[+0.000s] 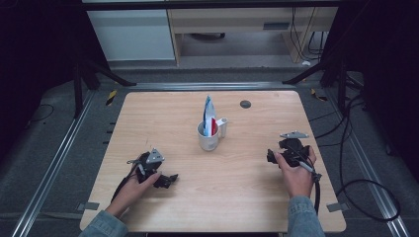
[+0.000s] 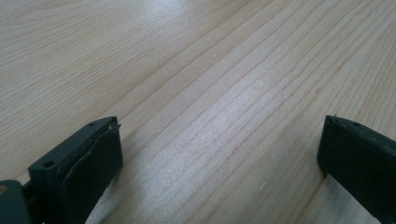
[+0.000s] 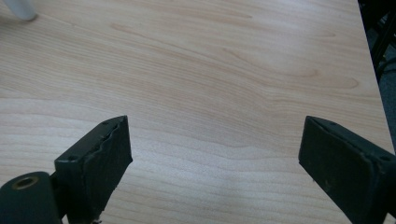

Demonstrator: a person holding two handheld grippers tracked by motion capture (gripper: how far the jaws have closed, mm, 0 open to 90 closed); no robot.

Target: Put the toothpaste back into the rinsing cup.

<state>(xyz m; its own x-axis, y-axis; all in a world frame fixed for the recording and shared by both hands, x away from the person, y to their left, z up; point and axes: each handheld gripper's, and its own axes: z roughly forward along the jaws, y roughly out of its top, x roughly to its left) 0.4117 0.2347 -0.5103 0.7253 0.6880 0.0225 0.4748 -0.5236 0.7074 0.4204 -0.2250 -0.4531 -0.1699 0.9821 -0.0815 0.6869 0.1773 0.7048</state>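
Your left gripper (image 1: 168, 179) and right gripper (image 1: 272, 157) rest wide-fingered low on the tabletop (image 1: 247, 187); the center mug (image 1: 208, 138) holds a packet (image 1: 209, 117) with unreadable print.

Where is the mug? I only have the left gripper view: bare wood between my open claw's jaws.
Observer: The white ceramic mug stands near the middle of the light wooden table, ahead and to the right of the left claw.
Operator: Anything inside it?
Observer: Yes, a blue, white and red pouch stands upright in it, poking well above the rim.
Operator: What is the other hand doing?
Observer: The right claw rests low over the table's right side, jaws wide apart and empty, apart from the mug.
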